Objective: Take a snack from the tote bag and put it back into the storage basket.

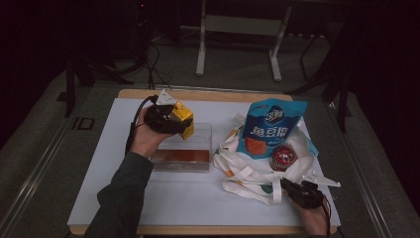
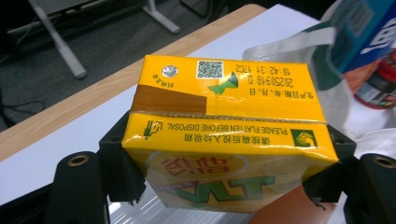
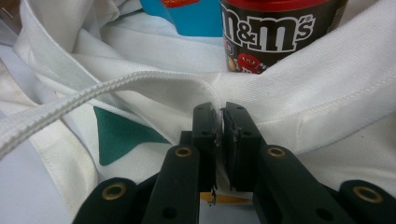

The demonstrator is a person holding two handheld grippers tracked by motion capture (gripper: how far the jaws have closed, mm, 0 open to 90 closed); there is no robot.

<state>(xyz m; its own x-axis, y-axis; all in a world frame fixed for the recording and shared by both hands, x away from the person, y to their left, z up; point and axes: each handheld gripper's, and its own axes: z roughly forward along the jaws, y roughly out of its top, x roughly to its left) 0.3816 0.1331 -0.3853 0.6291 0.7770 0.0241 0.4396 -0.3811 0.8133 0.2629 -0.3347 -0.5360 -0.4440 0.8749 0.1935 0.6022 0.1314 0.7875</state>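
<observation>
My left gripper (image 1: 168, 118) is shut on a yellow drink carton (image 1: 183, 117) and holds it in the air over the far left part of a clear plastic box (image 1: 200, 148). In the left gripper view the carton (image 2: 224, 135) is clamped by its two ends between the jaws of the left gripper (image 2: 224, 177). My right gripper (image 1: 285, 183) is shut on the front edge of a white tote bag (image 1: 247, 171). In the right gripper view the right gripper (image 3: 219, 122) pinches a fold of the tote bag (image 3: 303, 112).
A blue snack bag (image 1: 270, 126) stands in the tote bag, with a dark M&M's tub (image 1: 283, 157) lying before it. The tub (image 3: 275, 32) and a bag strap (image 3: 93, 100) lie just ahead of the right jaws. The table's wooden edge (image 1: 198, 94) runs along the far side.
</observation>
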